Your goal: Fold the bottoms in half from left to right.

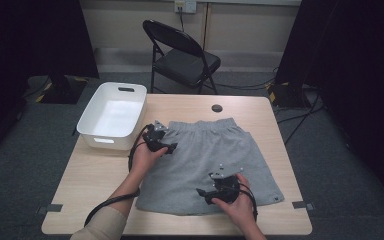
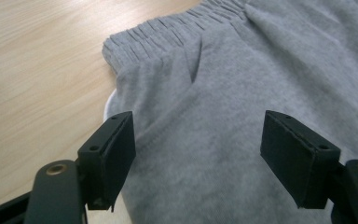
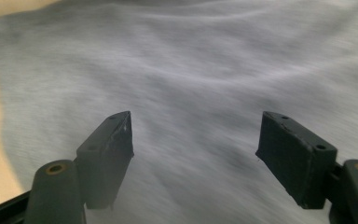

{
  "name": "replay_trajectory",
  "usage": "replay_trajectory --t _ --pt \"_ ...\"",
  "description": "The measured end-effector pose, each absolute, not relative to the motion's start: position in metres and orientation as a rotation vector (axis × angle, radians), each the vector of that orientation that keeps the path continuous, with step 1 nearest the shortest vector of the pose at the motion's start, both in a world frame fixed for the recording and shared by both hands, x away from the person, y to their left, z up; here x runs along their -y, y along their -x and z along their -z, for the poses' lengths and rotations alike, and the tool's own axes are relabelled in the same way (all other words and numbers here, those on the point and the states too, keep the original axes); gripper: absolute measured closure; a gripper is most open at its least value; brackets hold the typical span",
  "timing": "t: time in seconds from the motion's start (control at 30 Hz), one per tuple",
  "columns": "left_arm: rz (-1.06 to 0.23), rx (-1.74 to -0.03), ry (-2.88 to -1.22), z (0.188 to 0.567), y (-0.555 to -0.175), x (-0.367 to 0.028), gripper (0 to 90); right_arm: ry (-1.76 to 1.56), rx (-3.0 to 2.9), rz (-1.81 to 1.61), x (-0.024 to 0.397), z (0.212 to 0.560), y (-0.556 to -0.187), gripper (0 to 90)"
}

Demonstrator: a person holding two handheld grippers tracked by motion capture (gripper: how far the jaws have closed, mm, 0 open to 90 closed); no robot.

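Grey shorts (image 1: 215, 160) lie flat, waistband toward chair (image 1: 182, 55).

Grey shorts (image 2: 242, 116) spread between and beyond the two black fingers (image 2: 112, 154), standing wide apart with nothing gripped. Elastic waistband (image 2: 168, 37) ahead of the left finger. Pale wooden bench (image 2: 37, 79) left of it.

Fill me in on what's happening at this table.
A person works on grey shorts spread flat on a wooden table, a gripper in each hand. The left gripper sits at the waistband side, the right gripper near the hem. Both have open jaws over the fabric, nothing pinched yet. A white bin waits at the left.
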State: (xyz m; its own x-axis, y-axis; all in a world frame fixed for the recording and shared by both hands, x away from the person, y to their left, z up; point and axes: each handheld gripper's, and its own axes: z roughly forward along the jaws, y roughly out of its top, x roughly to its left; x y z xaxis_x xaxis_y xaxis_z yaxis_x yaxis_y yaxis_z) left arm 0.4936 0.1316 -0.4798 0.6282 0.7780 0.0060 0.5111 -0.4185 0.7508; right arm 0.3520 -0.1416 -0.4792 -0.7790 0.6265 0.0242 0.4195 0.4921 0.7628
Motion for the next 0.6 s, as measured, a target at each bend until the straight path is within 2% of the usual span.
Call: replay_trajectory --t 0.33,0.6 --pt "-0.454 -0.984 -2.127 0.491 -0.461 -0.145 26.1 -1.102 -2.322 -1.053 0.211 0.482 -0.372 27.2" --pt "-0.470 -0.981 -2.135 0.491 -0.453 -0.152 29.7 -1.243 -2.199 -0.959 0.258 0.485 -0.384 29.3"
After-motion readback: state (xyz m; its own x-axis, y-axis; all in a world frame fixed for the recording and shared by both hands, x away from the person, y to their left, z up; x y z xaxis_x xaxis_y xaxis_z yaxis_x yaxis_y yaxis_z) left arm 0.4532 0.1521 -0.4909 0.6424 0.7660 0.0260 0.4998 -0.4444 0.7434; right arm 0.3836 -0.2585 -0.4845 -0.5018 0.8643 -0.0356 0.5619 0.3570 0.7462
